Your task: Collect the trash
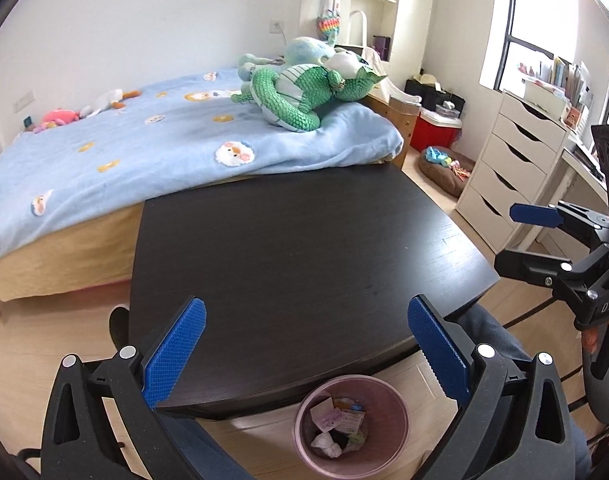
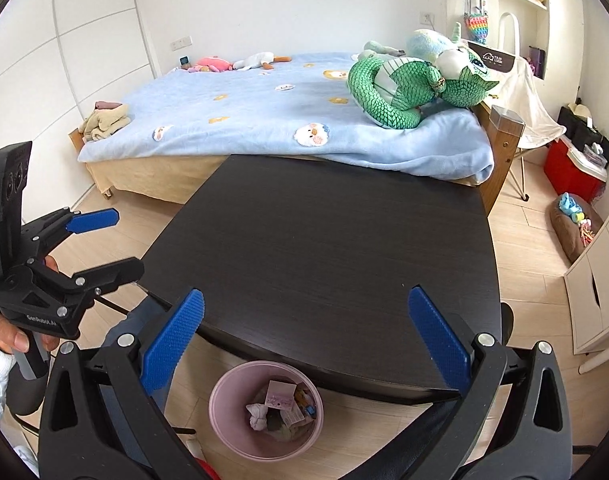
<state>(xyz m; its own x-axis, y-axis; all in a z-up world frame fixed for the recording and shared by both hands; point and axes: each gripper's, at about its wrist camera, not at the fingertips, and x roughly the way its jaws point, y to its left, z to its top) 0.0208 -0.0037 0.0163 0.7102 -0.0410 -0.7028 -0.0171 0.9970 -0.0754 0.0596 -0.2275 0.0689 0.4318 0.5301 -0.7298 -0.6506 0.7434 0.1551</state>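
Seemingly near the end of the job, the left claw (image 1: 306, 354) and right claw (image 2: 304, 346) both hang spread and empty above a dark tabletop (image 1: 304, 248) that carries no litter. Crumpled paper and wrappers (image 1: 338, 428) already lie in the pink bin (image 1: 398, 420) on the floor by the tabletop's near edge. Any next move would call for finding leftover scraps elsewhere; none shows.

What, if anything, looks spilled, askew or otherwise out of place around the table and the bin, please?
Nothing stands out: the trash sits inside the pink bin, none shows on the floor beside it, and both grippers, left and right, are open.
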